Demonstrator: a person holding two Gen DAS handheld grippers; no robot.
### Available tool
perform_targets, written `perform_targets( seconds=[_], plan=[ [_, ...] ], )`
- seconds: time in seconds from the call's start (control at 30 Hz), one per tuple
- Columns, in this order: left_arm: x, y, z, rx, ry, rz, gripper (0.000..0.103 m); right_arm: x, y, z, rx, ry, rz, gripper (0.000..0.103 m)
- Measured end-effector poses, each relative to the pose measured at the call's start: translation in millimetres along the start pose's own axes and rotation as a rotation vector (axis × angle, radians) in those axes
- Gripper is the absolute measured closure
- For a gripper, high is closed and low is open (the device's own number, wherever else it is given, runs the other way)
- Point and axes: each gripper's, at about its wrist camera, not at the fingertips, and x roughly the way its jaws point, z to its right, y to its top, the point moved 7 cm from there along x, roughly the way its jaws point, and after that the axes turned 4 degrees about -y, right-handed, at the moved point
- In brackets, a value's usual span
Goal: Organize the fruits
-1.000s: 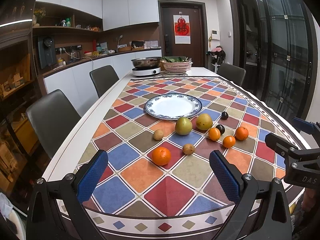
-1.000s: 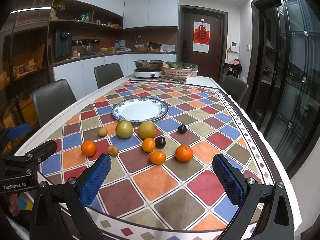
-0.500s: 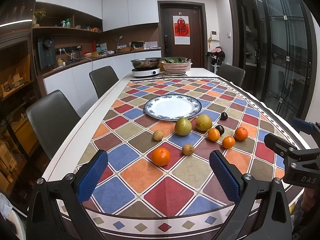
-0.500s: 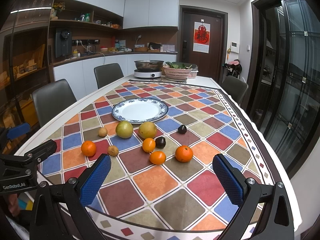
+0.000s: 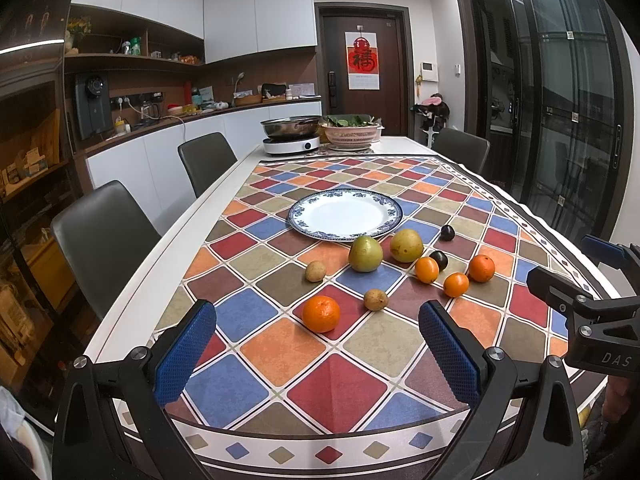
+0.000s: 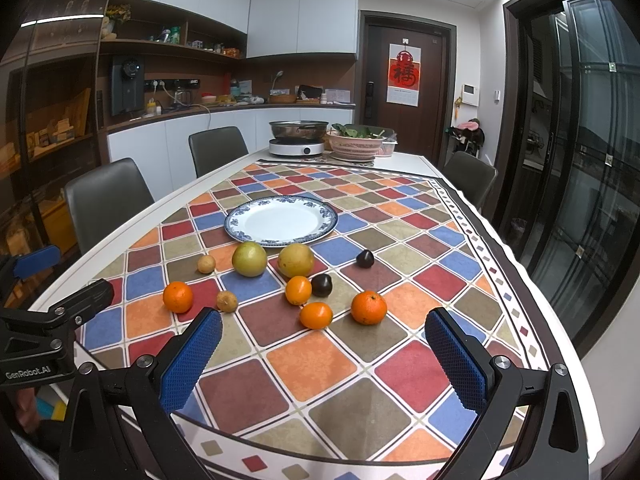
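Fruit (image 6: 295, 281) sits loose on the checkered tablecloth (image 6: 312, 360) at 6 o'clock of the empty plate (image 6: 281, 220) — oranges, two pears, dark plums. Left gripper (image 5: 316, 354) and right gripper (image 6: 322, 360) both hover spread wide, holding nothing.

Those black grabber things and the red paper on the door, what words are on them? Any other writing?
"DAS": white letters on the right gripper's black body, cut off by the picture's edge.
"GenRobot.AI": white letters on the left gripper's black body.
"福": black character on the red poster on the door.
The print on the white sheet under it is too small to read.
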Motion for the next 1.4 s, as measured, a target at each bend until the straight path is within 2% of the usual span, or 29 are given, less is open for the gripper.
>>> perform_targets(
  seconds=[0.7,0.97,1.2,1.4],
  plan=[
    [2.1,3.0,8.3,0.01,-0.005,-0.01,0.0,3.5,0.3,1.5,0.0,0.002,-0.003,0.001],
    [8.7,4.6,17.5,0.052,-0.042,-0.011,0.0,7.5,-4.3,-2.5,-0.016,-0.001,0.0,0.001],
    [24.4,6.5,27.4,0.087,-0.098,-0.028,0.011,18.4,-2.1,-3.1,-0.035,0.015,-0.014,0.001],
    [47.1,6.8,35.3,0.108,-0.144,-0.069,0.021,36.5,-2.0,-0.7,-0.044,0.039,-0.048,0.009]
  ],
)
